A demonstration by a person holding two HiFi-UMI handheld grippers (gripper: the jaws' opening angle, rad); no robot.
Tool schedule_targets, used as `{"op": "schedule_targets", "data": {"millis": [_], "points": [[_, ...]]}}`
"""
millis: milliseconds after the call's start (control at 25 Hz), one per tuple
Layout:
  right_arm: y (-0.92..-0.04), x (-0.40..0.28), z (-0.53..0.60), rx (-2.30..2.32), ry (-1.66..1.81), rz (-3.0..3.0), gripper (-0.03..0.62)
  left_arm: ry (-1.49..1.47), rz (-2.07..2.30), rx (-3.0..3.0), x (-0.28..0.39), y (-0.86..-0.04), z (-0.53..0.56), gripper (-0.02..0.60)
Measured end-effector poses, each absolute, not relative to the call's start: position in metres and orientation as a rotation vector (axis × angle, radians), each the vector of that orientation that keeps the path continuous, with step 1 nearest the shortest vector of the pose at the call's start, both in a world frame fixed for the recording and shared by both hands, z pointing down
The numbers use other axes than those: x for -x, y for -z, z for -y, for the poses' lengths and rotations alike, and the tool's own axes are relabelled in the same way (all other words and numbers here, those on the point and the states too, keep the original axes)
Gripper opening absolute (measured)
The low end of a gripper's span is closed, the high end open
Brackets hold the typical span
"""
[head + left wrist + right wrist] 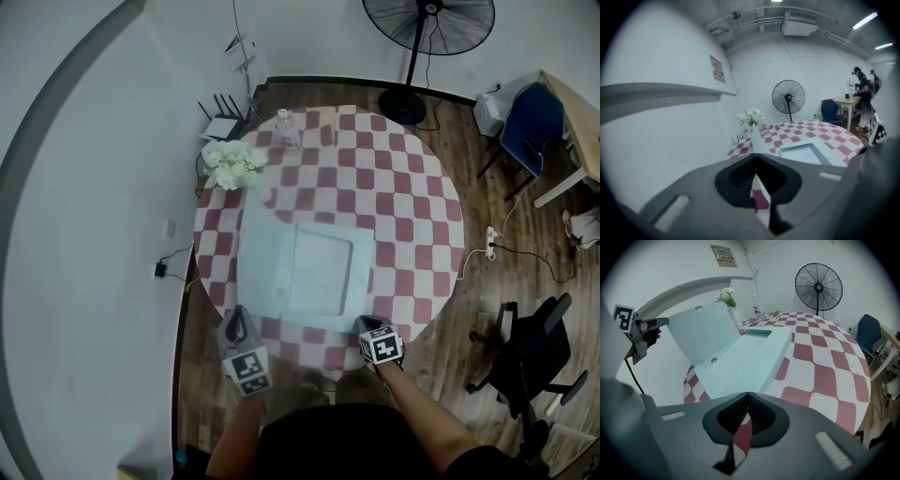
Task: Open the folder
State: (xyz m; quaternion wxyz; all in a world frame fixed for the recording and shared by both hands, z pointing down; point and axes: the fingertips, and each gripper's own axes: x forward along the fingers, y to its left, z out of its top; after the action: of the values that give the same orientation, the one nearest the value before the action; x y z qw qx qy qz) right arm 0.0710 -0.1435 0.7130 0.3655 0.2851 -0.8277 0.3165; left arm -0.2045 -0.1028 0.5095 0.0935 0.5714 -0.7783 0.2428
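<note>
We are over a round surface (412,216) draped in a matte red-and-white checked cloth. It stands on a wooden floor against a plain white wall, with white flowers (234,164) at its far left edge. On the left, the left hand-held gripper (755,157) is clamped on the thin edge of the folder's front cover (698,329), which stands raised at a slant above the rest. The folder (300,262) lies mid-surface, near us. It is pale blue, smooth and slightly glossy, and looks like stiff plastic sheet with straight edges and a small round stud near its margin. On the right, the right hand-held gripper (747,394) has its jaws together at the folder's near edge; we cannot tell whether it pinches anything. We judge the opening about halfway done, as the cover is lifted but not yet laid flat.
</note>
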Motion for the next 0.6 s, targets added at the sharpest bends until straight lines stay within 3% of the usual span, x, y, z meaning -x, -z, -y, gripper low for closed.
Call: {"op": "schedule_targets", "data": {"millis": [240,600], "points": [[-0.712,-0.068,0.143,-0.770,-0.809,2.124,0.002,-0.633,2.390,-1.406,0.295,-0.537,0.081,0.012],[-0.712,-0.060,0.140,-0.906,-0.672,2.069,0.003,-0.632,2.220,-1.302,0.373,-0.601,0.063,0.024]]}}
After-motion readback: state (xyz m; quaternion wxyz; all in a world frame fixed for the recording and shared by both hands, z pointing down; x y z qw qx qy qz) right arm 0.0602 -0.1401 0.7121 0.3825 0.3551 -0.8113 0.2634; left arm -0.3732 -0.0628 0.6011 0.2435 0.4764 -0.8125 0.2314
